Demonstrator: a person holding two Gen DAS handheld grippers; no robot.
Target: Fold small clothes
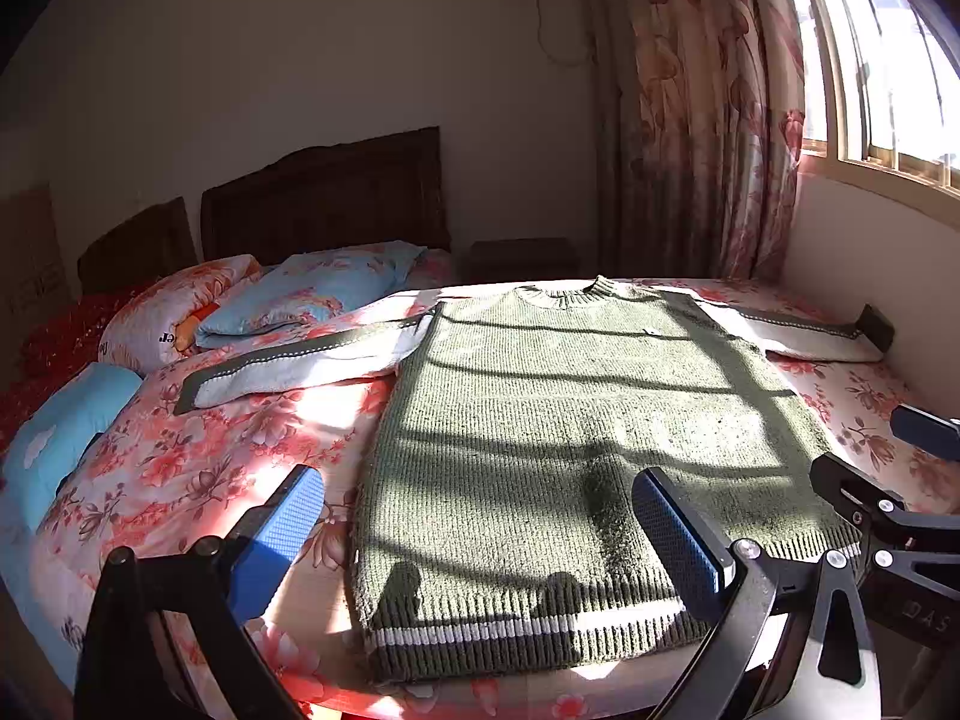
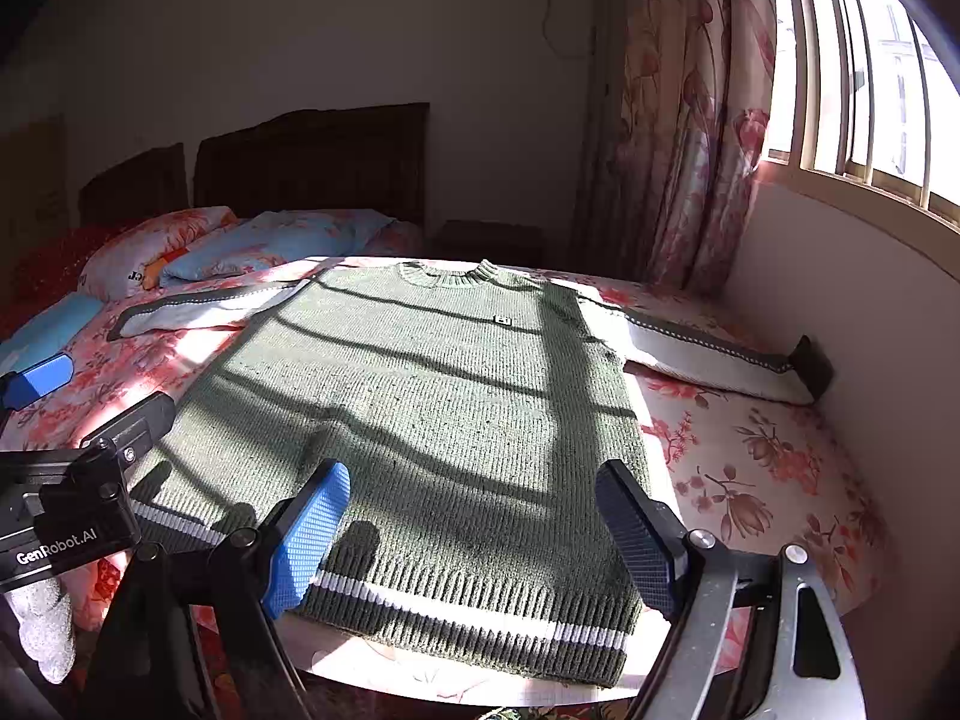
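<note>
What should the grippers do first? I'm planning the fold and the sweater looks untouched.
Probably send the left gripper to the sweater's left sleeve and fold it across the body. The sweater lies flat on the bed, both sleeves spread out, and both grippers hover open and empty near the hem.

The sweater (image 2: 420, 420) under me is thick ribbed knit, matt and rough, olive with a white band at the hem. The bed sheet (image 2: 750, 468) is smooth printed cotton-like cloth with flowers. My right claw (image 2: 474, 531) has blue pads (image 2: 306, 540) of dimpled, rubbery-looking plastic on matt black arms with shiny metal screws; my left claw (image 1: 474, 531) looks the same. The headboard (image 1: 324, 198) is dark carved wood, the curtain (image 1: 708, 120) thin floral cloth.
</note>
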